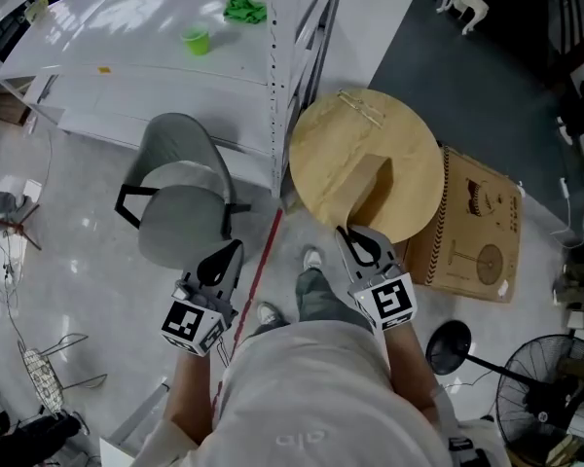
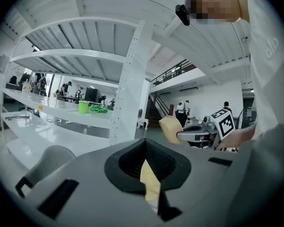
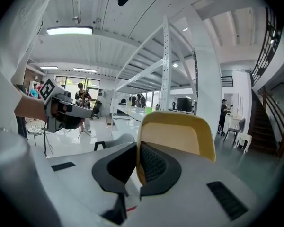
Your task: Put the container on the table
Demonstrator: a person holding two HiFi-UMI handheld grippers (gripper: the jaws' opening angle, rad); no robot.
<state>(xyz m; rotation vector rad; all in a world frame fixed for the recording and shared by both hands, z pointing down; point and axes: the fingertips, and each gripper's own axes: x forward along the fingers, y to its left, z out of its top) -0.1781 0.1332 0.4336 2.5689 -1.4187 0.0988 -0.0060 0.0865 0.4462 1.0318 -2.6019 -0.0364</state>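
Note:
A round tan container (image 1: 365,163) hangs above the floor in the head view, tilted, with a block-like shape inside it. My right gripper (image 1: 350,236) is shut on its near rim. In the right gripper view the container's yellow rim (image 3: 175,136) rises straight out of my right gripper (image 3: 139,163), whose jaws pinch it. My left gripper (image 1: 231,253) hangs apart at the left, shut, with nothing in it; in its own view the left gripper (image 2: 146,167) has its jaws together. The white table (image 1: 107,27) lies at the far left.
A green cup (image 1: 196,40) and a green cloth (image 1: 244,10) sit on the table. A white shelf post (image 1: 280,86) stands between table and container. A grey chair (image 1: 180,202) is below the table. A cardboard box (image 1: 472,232) and a fan (image 1: 545,397) are at the right.

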